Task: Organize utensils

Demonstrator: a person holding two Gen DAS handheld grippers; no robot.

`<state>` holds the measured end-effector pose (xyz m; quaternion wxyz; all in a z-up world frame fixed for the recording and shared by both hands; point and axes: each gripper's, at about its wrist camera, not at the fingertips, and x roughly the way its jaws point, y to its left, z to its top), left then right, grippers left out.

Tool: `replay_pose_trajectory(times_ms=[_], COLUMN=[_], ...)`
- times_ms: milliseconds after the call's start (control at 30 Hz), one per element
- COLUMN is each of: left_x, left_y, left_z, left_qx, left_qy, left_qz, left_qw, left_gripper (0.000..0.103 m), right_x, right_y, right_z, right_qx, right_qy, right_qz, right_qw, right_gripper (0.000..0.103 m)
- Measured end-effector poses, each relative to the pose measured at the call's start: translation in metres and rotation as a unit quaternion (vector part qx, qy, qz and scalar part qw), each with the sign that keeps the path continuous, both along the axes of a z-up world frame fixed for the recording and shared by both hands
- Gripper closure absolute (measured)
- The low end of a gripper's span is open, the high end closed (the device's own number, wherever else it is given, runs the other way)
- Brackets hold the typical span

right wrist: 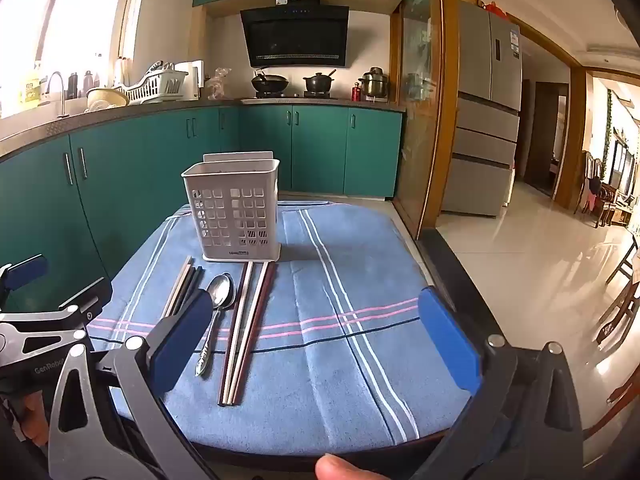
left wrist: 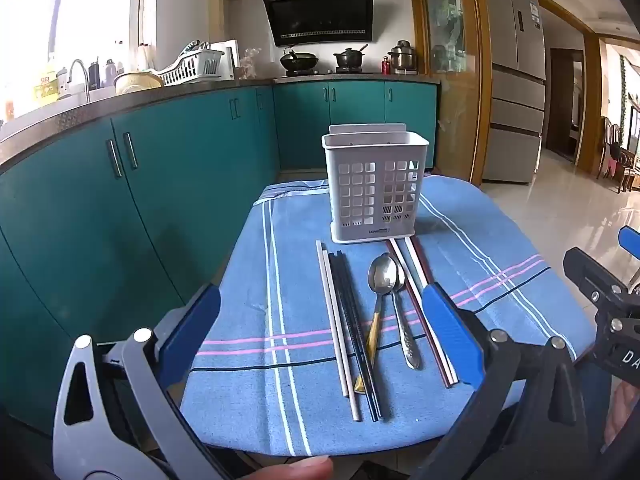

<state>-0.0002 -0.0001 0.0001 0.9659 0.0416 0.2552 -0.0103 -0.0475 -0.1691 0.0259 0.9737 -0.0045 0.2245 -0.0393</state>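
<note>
On the blue striped cloth (left wrist: pixel 460 240) covering your bench, both tools hover released.
The white holder (left wrist: pixel 376 188) stands mid-frame; chopsticks (left wrist: pixel 340 320) and spoons (left wrist: pixel 384 276) lie below it between your left tool (left wrist: pixel 320 320) fingers. Right tool (right wrist: pixel 316 340) grips nothing. Teal cabinets (left wrist: pixel 120 200) fill the left.

I take the range hood (left wrist: pixel 318 12) as my landmark. Directly below it sit a wok (left wrist: pixel 298 60) and a dark pot (left wrist: pixel 349 57), with a steel stockpot (left wrist: pixel 402 56) further right of them. Left of the hood a white dish rack (left wrist: pixel 192 66) stands on the counter, and a faucet (left wrist: pixel 80 76) beyond that. Teal cabinets (left wrist: pixel 160 184) run beneath. Far right of the hood stands a silver refrigerator (left wrist: pixel 516 80).
</note>
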Motion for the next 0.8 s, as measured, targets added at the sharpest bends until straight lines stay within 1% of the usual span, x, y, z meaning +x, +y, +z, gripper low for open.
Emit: replay_pose_trajectory(times_ms=[300, 433, 500, 800], left_x=[0.0, 0.003, -0.003, -0.007], left_y=[-0.001, -0.001, 0.002, -0.004], left_z=[0.0, 0.004, 0.009, 0.011], left_qx=[-0.003, -0.003, -0.001, -0.001], left_qy=[0.001, 0.0, -0.001, -0.005], left_qz=[-0.001, -0.003, -0.003, -0.001], left_qw=[1.0, 1.0, 1.0, 1.0], left_gripper=[0.003, 0.003, 0.003, 0.003], right_x=[-0.003, -0.004, -0.004, -0.006], right_y=[0.003, 0.005, 0.003, 0.003], right_z=[0.002, 0.002, 0.004, 0.006], right_qx=[-0.005, -0.005, -0.008, -0.009], right_qy=[0.001, 0.001, 0.001, 0.002], right_qz=[-0.002, -0.001, -0.001, 0.0], right_qw=[1.0, 1.0, 1.0, 1.0], right_gripper=[0.003, 0.003, 0.003, 0.003])
